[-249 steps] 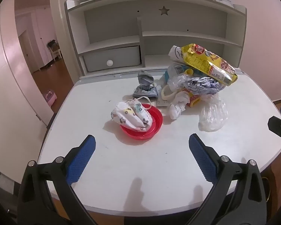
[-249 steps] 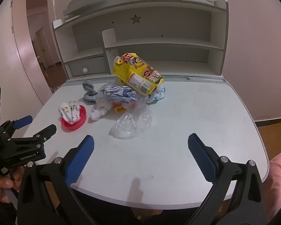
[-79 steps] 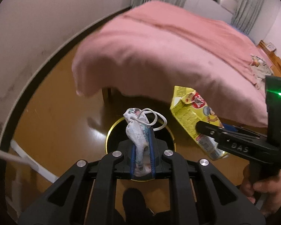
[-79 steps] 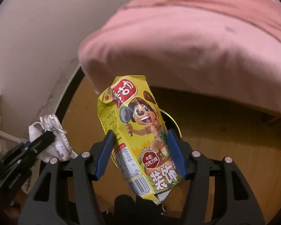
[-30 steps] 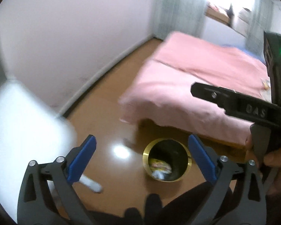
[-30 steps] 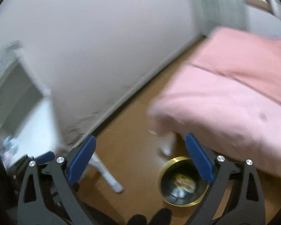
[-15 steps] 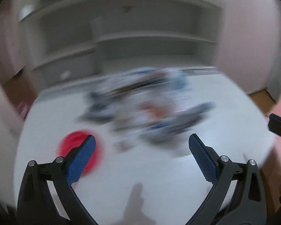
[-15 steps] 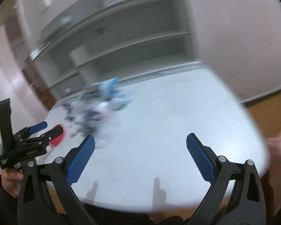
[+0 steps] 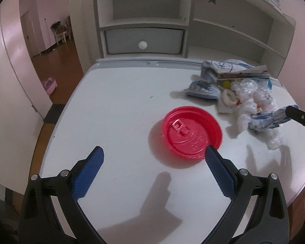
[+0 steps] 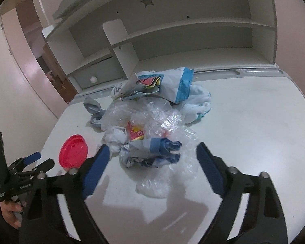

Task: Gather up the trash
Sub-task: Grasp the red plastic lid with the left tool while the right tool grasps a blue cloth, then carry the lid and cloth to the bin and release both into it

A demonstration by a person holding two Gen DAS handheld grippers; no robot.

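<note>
A pile of trash [image 10: 152,120] lies on the white desk [image 10: 254,134]: clear crumpled plastic [image 10: 168,174], a blue-and-white wrapper [image 10: 152,156], a white and blue bag [image 10: 172,85] and grey cloth [image 10: 93,107]. The pile also shows in the left wrist view [image 9: 248,101]. A red plastic lid [image 9: 191,132] lies alone on the desk, left of the pile. My left gripper [image 9: 152,166] is open and empty, just in front of the lid. My right gripper [image 10: 150,162] is open and empty, with the wrapper between its fingertips.
A white shelf unit [image 10: 172,40] with a knobbed drawer [image 9: 142,40] stands at the back of the desk. An open doorway [image 9: 46,30] to a wooden floor is at the left. The desk's front edge is close below both grippers.
Both grippers dropped the mask and the yellow packet into the floor bin, then swung back to the desk. Both are now open and close to the remaining trash.
</note>
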